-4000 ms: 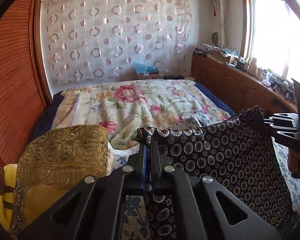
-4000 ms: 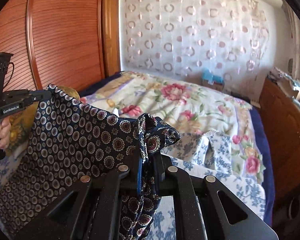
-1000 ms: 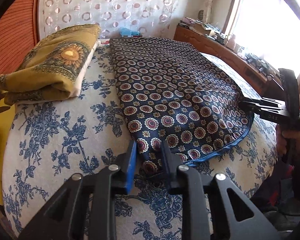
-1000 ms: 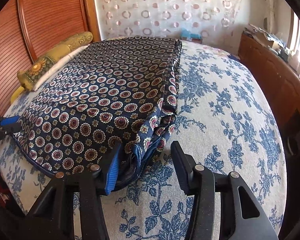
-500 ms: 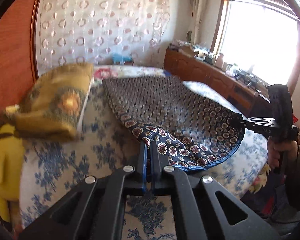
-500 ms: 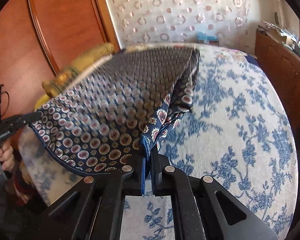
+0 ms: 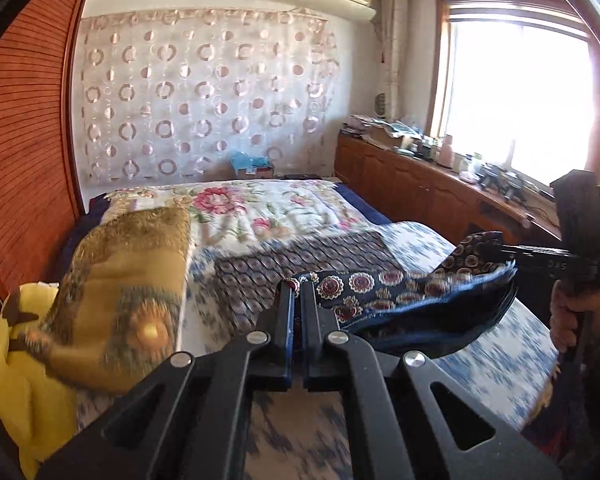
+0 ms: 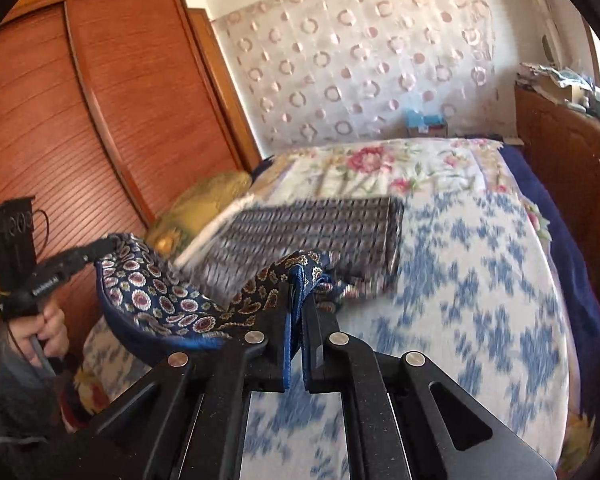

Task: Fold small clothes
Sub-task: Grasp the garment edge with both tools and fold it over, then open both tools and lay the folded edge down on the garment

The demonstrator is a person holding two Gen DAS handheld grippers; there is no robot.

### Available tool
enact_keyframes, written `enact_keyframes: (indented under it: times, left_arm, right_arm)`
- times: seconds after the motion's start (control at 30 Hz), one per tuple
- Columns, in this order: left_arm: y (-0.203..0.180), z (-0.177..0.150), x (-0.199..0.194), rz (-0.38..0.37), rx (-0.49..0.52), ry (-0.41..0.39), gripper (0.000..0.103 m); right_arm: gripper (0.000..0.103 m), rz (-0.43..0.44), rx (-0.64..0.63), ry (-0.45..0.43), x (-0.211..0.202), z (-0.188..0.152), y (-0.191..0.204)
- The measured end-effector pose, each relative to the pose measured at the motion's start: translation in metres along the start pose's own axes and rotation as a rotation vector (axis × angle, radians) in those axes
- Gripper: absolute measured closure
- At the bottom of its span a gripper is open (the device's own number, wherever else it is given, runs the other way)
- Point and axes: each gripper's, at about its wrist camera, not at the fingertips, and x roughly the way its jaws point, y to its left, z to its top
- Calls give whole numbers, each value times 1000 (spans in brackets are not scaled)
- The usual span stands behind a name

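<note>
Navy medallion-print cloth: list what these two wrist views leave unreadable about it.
- Navy medallion-print cloth: far half on the blue-flowered bedspread is motion-blurred in both views.
- Its underside: hidden by its own sag.
- Corner pinched by the left gripper and the right gripper: layer count unreadable, fingers cover it.

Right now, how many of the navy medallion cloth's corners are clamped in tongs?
2. The left tongs grip one near corner of the navy medallion cloth; the right tongs grip the other. The far end lies on the bed.
</note>
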Motion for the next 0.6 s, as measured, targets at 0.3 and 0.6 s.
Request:
enact_keyframes:
  times: [0.3, 0.6]
  left_arm:
    - [32, 36, 84, 65, -26, 40, 103]
    - [51, 32, 137, 81, -61, 96, 103]
  right_arm:
    - [102, -58, 8, 50, 83, 60, -39]
    - [100, -113, -31, 105, 137, 65, -64]
